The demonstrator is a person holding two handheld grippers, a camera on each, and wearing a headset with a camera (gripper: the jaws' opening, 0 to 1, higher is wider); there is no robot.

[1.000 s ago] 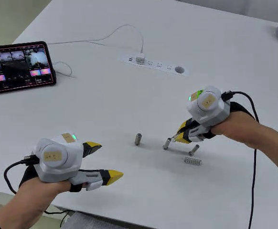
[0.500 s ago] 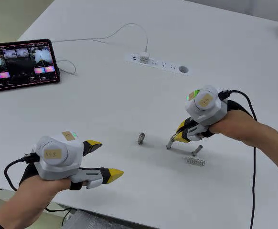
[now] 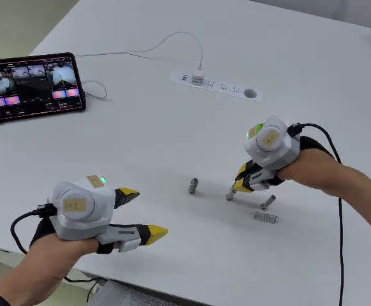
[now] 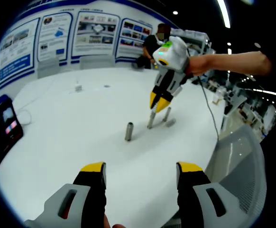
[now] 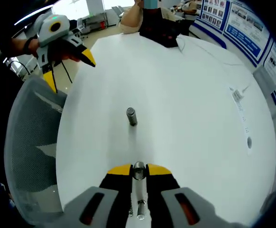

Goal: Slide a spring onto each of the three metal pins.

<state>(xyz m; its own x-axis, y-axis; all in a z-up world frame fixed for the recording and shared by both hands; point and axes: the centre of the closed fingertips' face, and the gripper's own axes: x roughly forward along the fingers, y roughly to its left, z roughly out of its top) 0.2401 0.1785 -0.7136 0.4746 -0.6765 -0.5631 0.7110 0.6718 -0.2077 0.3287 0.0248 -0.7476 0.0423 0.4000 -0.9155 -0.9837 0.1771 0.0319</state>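
My right gripper (image 3: 241, 184) is shut on a spring (image 5: 138, 171), and the spring's lower end meets the top of a metal pin (image 3: 231, 194) standing on the white table (image 3: 173, 140). Left of it stands a pin (image 3: 193, 185) with a spring around it, also ahead of the jaws as a ribbed pin (image 5: 131, 116). A bare pin (image 3: 268, 202) is to the right, with a loose spring (image 3: 266, 217) lying in front of it. My left gripper (image 3: 141, 213) hovers open near the front edge, well away from the pins. Its own view has the open gripper (image 4: 141, 171) facing the pins (image 4: 129, 131).
A tablet (image 3: 32, 85) with a lit screen lies at the far left. A white power strip (image 3: 214, 85) with a plugged cable lies at the back. A mesh chair (image 5: 31, 156) stands beside the table's front edge.
My right gripper has carried the spring a little closer over the middle pin. The left gripper has stayed put; the head camera has shifted.
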